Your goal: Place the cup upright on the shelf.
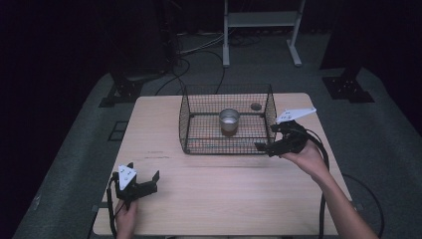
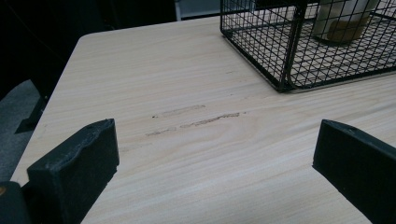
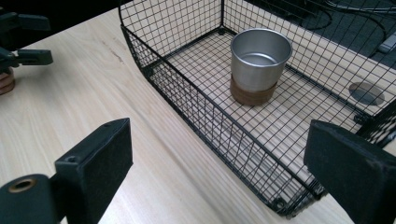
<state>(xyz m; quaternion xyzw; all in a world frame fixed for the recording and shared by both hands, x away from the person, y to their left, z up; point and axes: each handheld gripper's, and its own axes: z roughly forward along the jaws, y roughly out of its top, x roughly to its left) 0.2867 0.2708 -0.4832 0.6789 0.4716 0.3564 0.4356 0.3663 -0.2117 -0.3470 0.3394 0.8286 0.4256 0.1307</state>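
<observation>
While both grippers stand unclenched and empty:
Cup (image 3: 260,58): smooth metal, tapered, upright inside basket.
Basket (image 1: 199,112): black wire mesh, rectangular, mid-table.
Right gripper (image 1: 268,141): beside basket's right corner.
Left gripper (image 1: 144,180): near front-left edge.
Table (image 1: 224,189): pale woodgrain.

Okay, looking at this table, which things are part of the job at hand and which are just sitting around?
Part of the job:
- metal cup, upright inside the basket
- wire basket, which the right gripper hovers beside, jaws open

Just lying about:
- left gripper, open, idle at the near table corner
- round hole in the tabletop
- white stand and cables on the floor
</observation>
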